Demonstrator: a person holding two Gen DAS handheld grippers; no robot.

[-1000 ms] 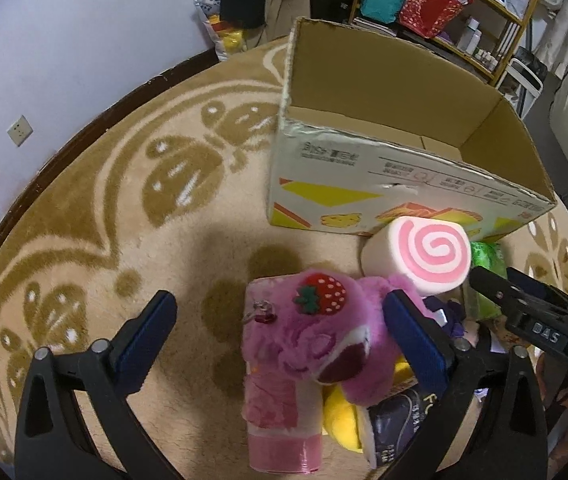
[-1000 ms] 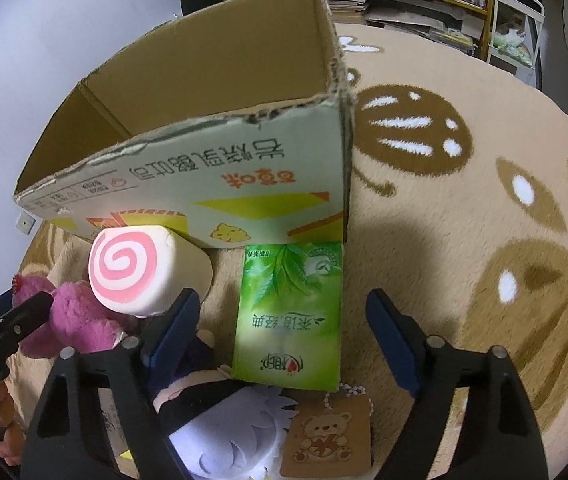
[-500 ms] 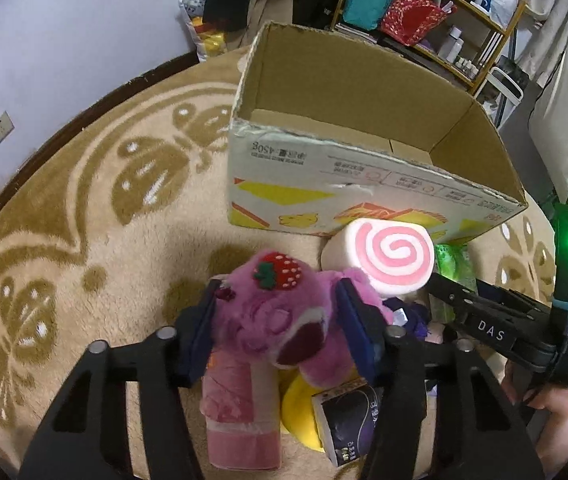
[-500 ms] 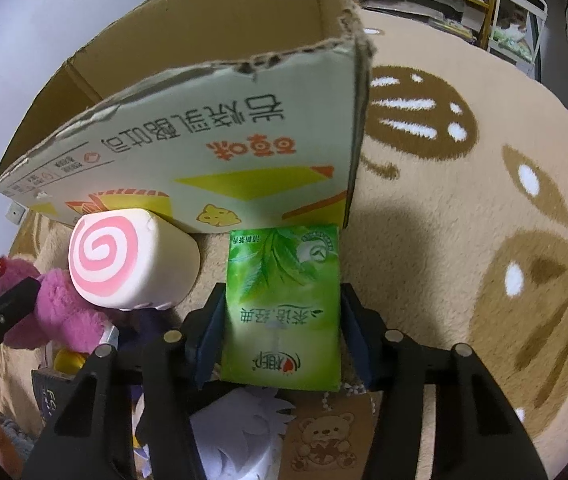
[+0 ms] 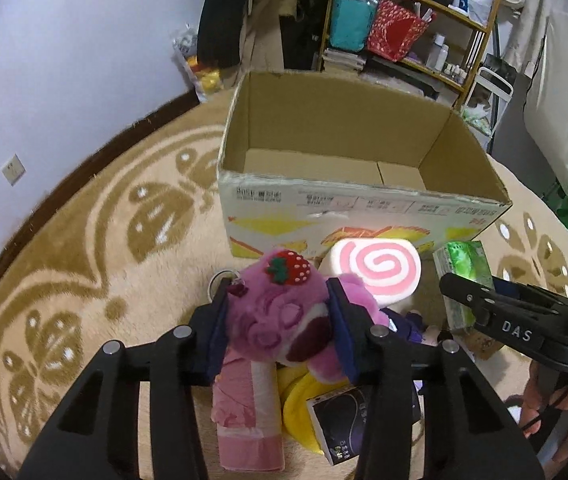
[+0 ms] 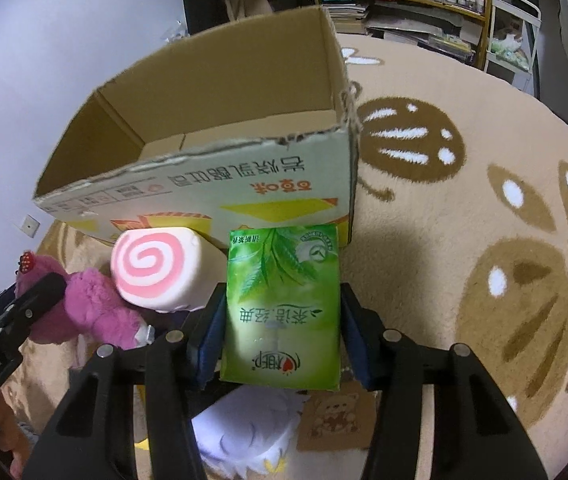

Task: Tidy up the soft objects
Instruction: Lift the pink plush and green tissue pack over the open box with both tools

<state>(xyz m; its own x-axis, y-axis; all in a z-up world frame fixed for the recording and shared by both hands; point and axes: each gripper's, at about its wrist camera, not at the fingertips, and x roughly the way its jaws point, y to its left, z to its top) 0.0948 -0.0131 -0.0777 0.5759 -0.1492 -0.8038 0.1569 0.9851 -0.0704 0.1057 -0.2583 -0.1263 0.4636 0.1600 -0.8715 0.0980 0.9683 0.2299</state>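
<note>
Left gripper [image 5: 280,320] clenched on fuzzy purple bear [image 5: 280,316], just above the toy heap. Right gripper [image 6: 282,324] clamped on glossy green tissue pack [image 6: 282,312], just before cardboard box [image 5: 363,204]. Both grasped, not boxed; next likely lift over rim, release inside. Spongy swirl roll [image 5: 375,272] between, against box.

A beige carpet [image 5: 84,272] with brown leaf patterns covers the floor before me. Its far-left edge meets a pale lilac wall [image 5: 64,60] carrying two sockets [image 5: 12,169]. A cluttered wooden shelf [image 5: 423,28] stands at the far side.
</note>
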